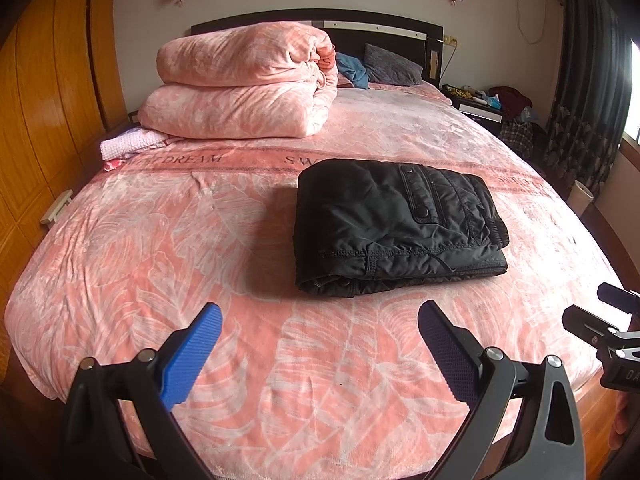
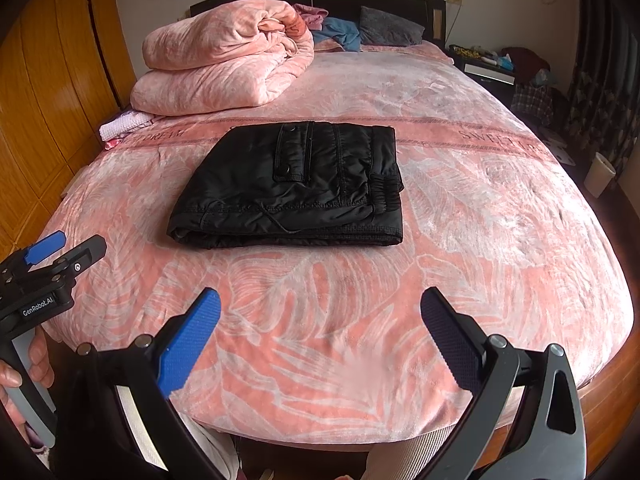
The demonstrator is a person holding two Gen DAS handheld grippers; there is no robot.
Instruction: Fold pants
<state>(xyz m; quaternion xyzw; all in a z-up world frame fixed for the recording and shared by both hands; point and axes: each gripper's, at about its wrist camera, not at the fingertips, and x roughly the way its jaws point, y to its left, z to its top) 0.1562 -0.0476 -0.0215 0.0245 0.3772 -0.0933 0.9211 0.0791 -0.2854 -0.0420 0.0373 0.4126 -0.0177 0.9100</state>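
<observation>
Black padded pants (image 1: 396,226) lie folded into a compact rectangle on the pink bedspread (image 1: 200,240); in the right wrist view the pants (image 2: 296,188) sit mid-bed with a snap pocket on top. My left gripper (image 1: 320,320) is open and empty, held back near the bed's front edge, apart from the pants. My right gripper (image 2: 320,312) is open and empty too, also near the front edge. The left gripper shows at the left of the right wrist view (image 2: 60,256); part of the right gripper's body shows at the right edge of the left wrist view.
A folded pink quilt (image 1: 244,84) is stacked at the back left, over small pink cloths (image 1: 128,144). A grey pillow (image 1: 392,66) and blue cloth (image 1: 352,70) lie by the headboard. Wooden wardrobe (image 1: 48,100) left, cluttered nightstand (image 1: 480,104) and curtains right.
</observation>
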